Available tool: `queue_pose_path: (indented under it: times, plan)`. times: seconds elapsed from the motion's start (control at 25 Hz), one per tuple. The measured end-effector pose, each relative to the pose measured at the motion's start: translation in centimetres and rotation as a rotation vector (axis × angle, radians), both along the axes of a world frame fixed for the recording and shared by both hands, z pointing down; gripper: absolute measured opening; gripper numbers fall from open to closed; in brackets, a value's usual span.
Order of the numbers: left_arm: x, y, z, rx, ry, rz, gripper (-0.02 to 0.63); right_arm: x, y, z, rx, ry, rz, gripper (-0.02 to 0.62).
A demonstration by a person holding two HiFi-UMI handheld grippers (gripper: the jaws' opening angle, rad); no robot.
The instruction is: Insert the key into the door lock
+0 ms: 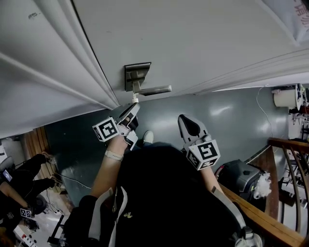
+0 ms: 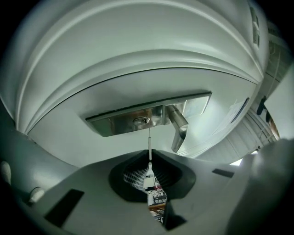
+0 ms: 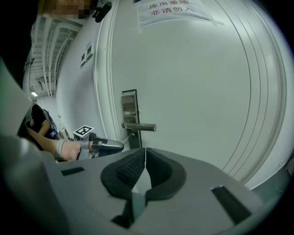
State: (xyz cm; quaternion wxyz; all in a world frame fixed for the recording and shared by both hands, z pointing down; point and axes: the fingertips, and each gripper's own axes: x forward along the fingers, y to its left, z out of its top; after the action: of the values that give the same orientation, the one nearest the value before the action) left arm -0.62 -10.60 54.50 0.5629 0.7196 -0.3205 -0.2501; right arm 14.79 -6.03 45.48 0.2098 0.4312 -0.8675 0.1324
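Observation:
A steel lock plate [image 1: 137,76] with a lever handle [image 1: 155,90] sits on the white door [image 1: 203,43]. My left gripper [image 1: 131,112] is shut on a thin silver key [image 1: 135,100] that points at the plate. In the left gripper view, the key [image 2: 149,146] rises from between the pads [image 2: 138,176], and its tip ends just under the keyhole [image 2: 142,120] on the plate [image 2: 115,124], beside the handle [image 2: 178,131]. My right gripper [image 1: 189,126] hangs back from the door, shut and holding nothing [image 3: 145,157]. From there I see the plate [image 3: 129,108], the handle [image 3: 140,126] and the left gripper [image 3: 103,147].
A paper notice [image 3: 174,10] is stuck high on the door. A person [image 1: 24,178] sits on the floor at the lower left. A black bag [image 1: 241,176] and a wooden rail [image 1: 270,217] are at the right. The door frame [image 1: 53,72] runs along the left.

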Motion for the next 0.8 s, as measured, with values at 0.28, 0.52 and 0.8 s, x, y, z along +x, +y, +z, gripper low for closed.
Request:
queue_pose_path:
  times: [0.28,0.52,0.8]
  plan:
    - [-0.08,-0.78,0.52,-0.029,0.043,0.014,0.025,-0.2,0.1,-0.27,0.001,0.009,0.037,0.017]
    - [0.26,-0.92,0.55,-0.046,0.049,0.022,0.025,-0.19,0.11,-0.27,0.009,0.014,0.057,0.017]
    - [0.91,-1.15,0.72,-0.076,0.029,0.026,0.025,-0.23,-0.19,-0.47,0.014,0.005,0.073,0.017]
